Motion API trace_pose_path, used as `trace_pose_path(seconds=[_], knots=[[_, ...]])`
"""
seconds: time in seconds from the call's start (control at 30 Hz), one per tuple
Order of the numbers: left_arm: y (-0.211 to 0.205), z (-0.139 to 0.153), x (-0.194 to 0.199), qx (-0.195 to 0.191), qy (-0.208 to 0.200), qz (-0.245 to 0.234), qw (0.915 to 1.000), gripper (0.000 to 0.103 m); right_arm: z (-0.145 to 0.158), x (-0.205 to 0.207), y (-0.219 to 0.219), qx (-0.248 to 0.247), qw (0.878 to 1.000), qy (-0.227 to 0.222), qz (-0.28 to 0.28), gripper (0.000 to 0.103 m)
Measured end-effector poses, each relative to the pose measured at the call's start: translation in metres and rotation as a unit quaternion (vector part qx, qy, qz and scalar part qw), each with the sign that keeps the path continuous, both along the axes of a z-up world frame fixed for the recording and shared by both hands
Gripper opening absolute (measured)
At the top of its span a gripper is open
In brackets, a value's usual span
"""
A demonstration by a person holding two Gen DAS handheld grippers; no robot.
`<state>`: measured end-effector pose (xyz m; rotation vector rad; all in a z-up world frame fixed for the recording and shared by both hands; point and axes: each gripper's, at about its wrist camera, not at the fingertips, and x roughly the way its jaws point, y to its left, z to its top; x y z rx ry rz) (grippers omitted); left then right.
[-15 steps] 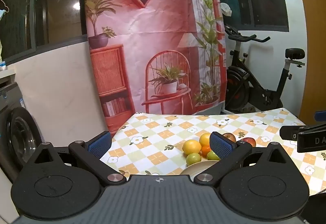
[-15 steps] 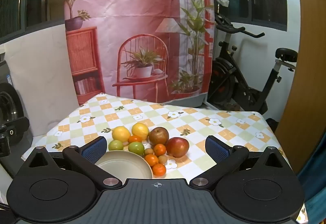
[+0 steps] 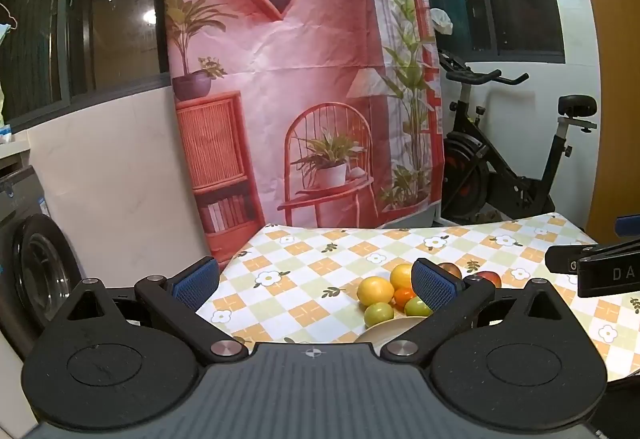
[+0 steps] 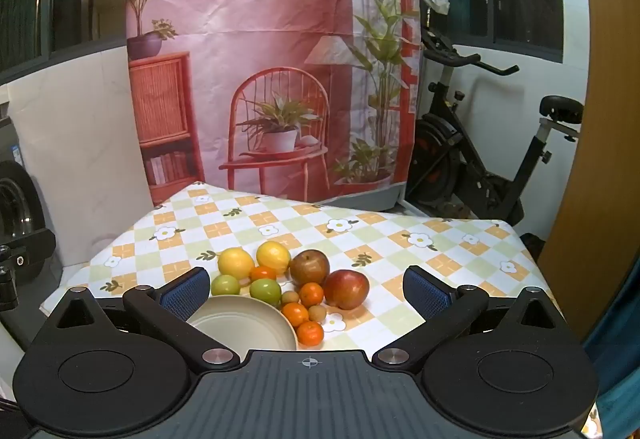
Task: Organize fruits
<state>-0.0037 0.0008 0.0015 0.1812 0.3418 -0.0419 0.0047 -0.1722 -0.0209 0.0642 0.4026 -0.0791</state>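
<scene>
Bowl (image 4: 244,323) lower centre empty; fruits (image 4: 292,279) clustered beside it on tablecloth (image 4: 360,231). Nothing sorted yet. Left gripper (image 3: 316,285), right gripper (image 4: 306,289) fingers spread wide, holding nothing.

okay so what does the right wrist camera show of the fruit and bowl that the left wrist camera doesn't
Only the right wrist view: the whole empty bowl, three small oranges and two small brown fruits beside it, both apples unobstructed.
Only the left wrist view: the right gripper's side, at the frame's right edge.
Both: two yellow fruits, two green fruits, an orange between them, the checkered tablecloth; open, empty jaws.
</scene>
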Motion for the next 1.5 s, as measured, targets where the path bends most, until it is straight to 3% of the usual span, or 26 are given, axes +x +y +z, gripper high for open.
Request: trace_pose_path(seconds=[1.5], knots=[[-0.0015,-0.0019,0.0005,-0.01,0.002,-0.001,0.9999,0.103,0.0014,-0.0022,0.0001,-0.002,1.0,0.0,-0.001,0.103]])
